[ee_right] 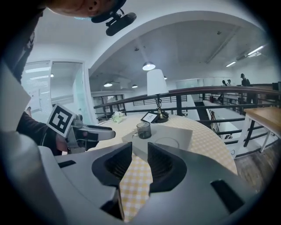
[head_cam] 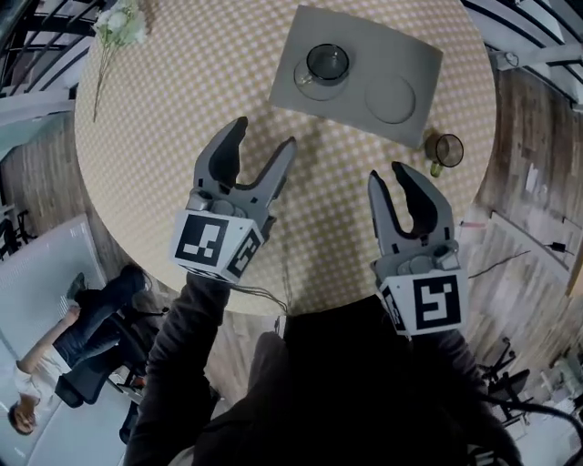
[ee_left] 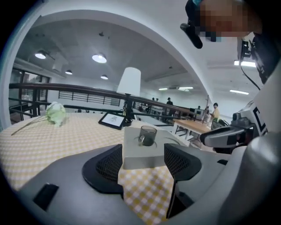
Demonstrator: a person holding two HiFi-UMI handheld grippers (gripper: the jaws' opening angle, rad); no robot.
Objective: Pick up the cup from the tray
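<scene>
A dark glass cup [head_cam: 326, 64] stands on the left half of a grey tray [head_cam: 401, 55] at the far side of the round checked table. My left gripper [head_cam: 264, 136] hovers over the table short of the tray, open and empty, and points toward the cup [ee_left: 147, 135], which shows beyond its jaws [ee_left: 142, 160] on the tray [ee_left: 131, 158]. To the right, my right gripper [head_cam: 389, 175] is open by a narrow gap with nothing in it. In its own view [ee_right: 139, 160] the cup [ee_right: 143, 130] and tray [ee_right: 180, 132] lie ahead.
A second small glass cup [head_cam: 446, 150] stands on the table right of the tray. A white flower [head_cam: 118, 27] lies at the far left. A tablet [ee_left: 112, 119] and a lamp [ee_right: 157, 90] stand behind the tray. A seated person [head_cam: 55, 373] is below the table's left edge.
</scene>
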